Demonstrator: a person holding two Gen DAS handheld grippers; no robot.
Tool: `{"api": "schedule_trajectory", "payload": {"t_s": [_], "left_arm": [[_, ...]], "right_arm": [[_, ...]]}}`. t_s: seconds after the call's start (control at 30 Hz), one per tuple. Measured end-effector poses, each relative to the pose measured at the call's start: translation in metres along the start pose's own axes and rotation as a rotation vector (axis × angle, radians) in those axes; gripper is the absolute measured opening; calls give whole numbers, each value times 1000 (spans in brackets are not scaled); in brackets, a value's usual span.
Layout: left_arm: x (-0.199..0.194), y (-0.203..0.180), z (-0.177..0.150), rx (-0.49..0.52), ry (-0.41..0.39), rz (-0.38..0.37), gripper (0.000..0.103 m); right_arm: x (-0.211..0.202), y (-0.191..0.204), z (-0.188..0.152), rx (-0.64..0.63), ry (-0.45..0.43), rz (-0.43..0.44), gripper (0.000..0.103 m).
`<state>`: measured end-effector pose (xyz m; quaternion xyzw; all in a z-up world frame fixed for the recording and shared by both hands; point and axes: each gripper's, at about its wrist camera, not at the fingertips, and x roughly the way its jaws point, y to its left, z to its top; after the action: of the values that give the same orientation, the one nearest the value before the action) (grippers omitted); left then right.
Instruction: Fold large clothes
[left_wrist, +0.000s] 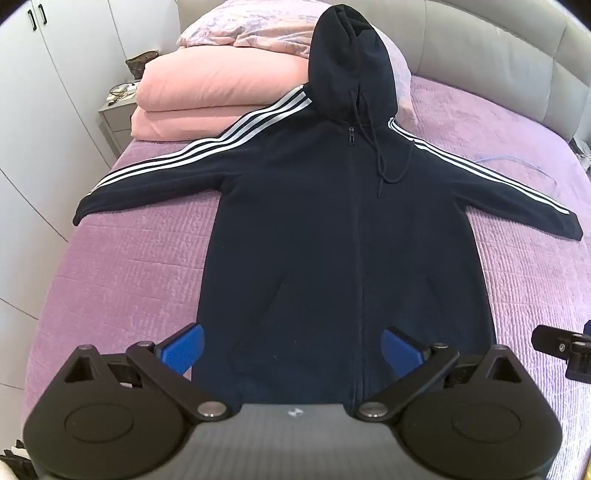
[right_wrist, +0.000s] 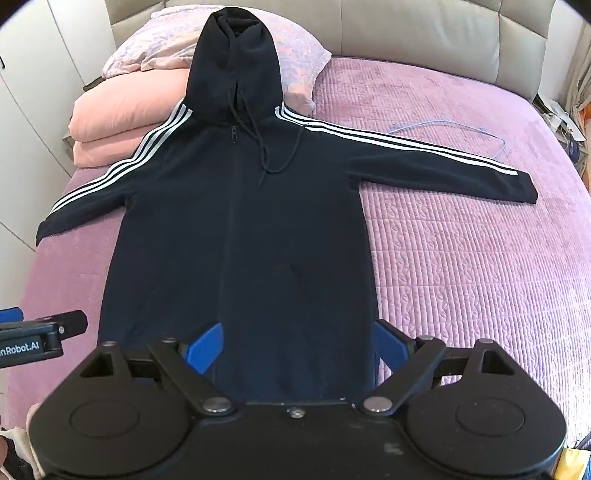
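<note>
A dark navy zip hoodie (left_wrist: 332, 229) (right_wrist: 236, 229) with white sleeve stripes lies flat and face up on the purple bedspread (left_wrist: 122, 266) (right_wrist: 461, 258). Both sleeves are spread out sideways and the hood points toward the headboard. My left gripper (left_wrist: 291, 350) hovers open above the hoodie's lower hem, its blue pads (left_wrist: 183, 349) wide apart with nothing pinched. My right gripper (right_wrist: 295, 347) stands open above the hem's right part, its blue pads (right_wrist: 205, 347) wide apart. Each gripper shows at the edge of the other's view.
Folded pink blankets (left_wrist: 207, 99) (right_wrist: 122, 114) and a patterned pillow (left_wrist: 258, 26) (right_wrist: 295, 48) lie at the bed's head. A grey padded headboard (left_wrist: 498, 48) runs behind. White wardrobe doors (left_wrist: 33, 110) and a nightstand (left_wrist: 114, 114) stand left. A thin blue cable (right_wrist: 443, 127) lies on the bedspread.
</note>
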<state>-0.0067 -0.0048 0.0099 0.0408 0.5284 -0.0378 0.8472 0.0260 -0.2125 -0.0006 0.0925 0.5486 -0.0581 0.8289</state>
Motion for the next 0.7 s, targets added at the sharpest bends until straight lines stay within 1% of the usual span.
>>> {"api": "schedule_trajectory", "payload": {"t_s": [0.17, 0.7], "left_arm": [[0, -1, 1, 1, 5, -2, 103], [4, -1, -1, -5, 8, -4, 103]], "right_arm": [[-4, 0, -2, -8, 0, -2, 103], [5, 3, -4, -20, 6, -3, 103]]}}
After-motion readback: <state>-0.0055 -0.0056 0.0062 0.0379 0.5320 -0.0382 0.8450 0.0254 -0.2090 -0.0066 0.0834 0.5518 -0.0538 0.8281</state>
